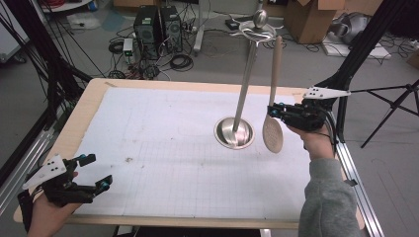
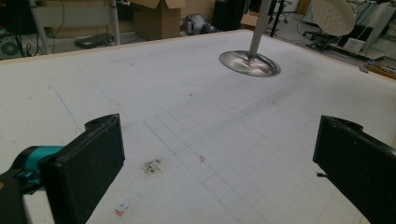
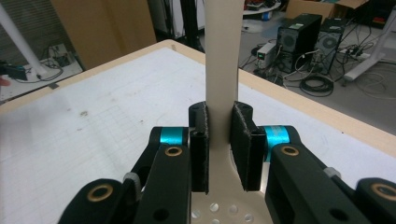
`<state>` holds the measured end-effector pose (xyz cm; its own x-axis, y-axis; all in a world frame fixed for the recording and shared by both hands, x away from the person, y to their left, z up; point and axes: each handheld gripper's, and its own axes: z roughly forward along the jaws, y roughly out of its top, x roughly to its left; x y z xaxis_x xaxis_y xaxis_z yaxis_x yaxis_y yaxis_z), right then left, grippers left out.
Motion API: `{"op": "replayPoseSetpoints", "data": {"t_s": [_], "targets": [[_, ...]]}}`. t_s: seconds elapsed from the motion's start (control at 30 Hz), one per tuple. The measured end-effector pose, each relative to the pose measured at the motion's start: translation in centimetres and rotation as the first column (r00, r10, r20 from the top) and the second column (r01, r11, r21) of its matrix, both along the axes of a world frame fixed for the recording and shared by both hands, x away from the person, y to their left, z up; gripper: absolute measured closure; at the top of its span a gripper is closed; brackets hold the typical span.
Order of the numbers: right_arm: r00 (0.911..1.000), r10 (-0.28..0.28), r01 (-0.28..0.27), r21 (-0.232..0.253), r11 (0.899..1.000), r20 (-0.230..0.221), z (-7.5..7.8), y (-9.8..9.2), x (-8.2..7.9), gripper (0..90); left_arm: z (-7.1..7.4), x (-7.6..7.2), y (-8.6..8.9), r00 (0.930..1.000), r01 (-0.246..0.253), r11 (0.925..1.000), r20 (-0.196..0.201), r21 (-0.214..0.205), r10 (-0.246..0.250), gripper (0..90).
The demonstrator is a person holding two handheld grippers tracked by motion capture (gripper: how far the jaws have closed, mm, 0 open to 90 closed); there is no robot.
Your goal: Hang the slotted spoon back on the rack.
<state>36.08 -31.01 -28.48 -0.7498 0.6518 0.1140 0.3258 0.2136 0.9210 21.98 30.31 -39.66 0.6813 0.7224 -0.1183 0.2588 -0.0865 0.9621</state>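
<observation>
- At the right edge of the table [image 1: 89,106], the right gripper [image 1: 276,111] is clamped on the neck of a beige slotted spatula [image 1: 273,129], its pads [image 3: 201,140] pressed against both sides of the handle just above the perforated blade.
- The spatula is held upright off the white grid mat [image 1: 168,148], handle pointing up and round blade hanging down, just to the right of the metal utensil stand [image 1: 243,103].
- The stand's round steel base [image 1: 234,133] rests on the mat right of centre; its pole leans up toward the far side, topped by a hook ring and a knob.
- The spatula's handle end rises close beside the stand's top ring; whether they touch cannot be told.
- At the near left corner, the left gripper [image 1: 101,173] is held low over the mat's edge with jaws wide apart and nothing between them.
- Beyond the far edge, computer towers [image 1: 158,27], cables and cardboard boxes sit on the floor.
</observation>
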Motion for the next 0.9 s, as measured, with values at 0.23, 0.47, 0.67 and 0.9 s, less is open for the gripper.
{"op": "replayPoseSetpoints", "data": {"t_s": [0.23,0.47,0.67,0.9], "targets": [[1.0000,-0.009,0.009,-0.002,1.000,0.005,-0.2,0.7,0.6,78.4,0.0,-0.1,0.0,1.0000,0.002,1.0000,-0.003,-0.005,-0.002,2.4],[0.9995,-0.028,0.028,-0.007,1.000,0.016,-0.5,1.6,1.0,78.1,0.0,-0.2,0.1,1.0000,-0.001,1.0000,-0.001,-0.004,0.001,2.4],[0.9991,-0.040,0.040,-0.005,0.999,0.017,-0.6,2.1,1.2,77.8,0.0,-0.3,0.2,1.0000,-0.004,1.0000,-0.001,-0.005,0.004,2.4],[0.9969,-0.062,0.063,-0.018,0.998,0.048,-0.6,2.2,0.9,72.9,0.1,-0.3,0.2,1.0000,-0.003,1.0000,0.002,-0.006,0.003,2.4]]}}
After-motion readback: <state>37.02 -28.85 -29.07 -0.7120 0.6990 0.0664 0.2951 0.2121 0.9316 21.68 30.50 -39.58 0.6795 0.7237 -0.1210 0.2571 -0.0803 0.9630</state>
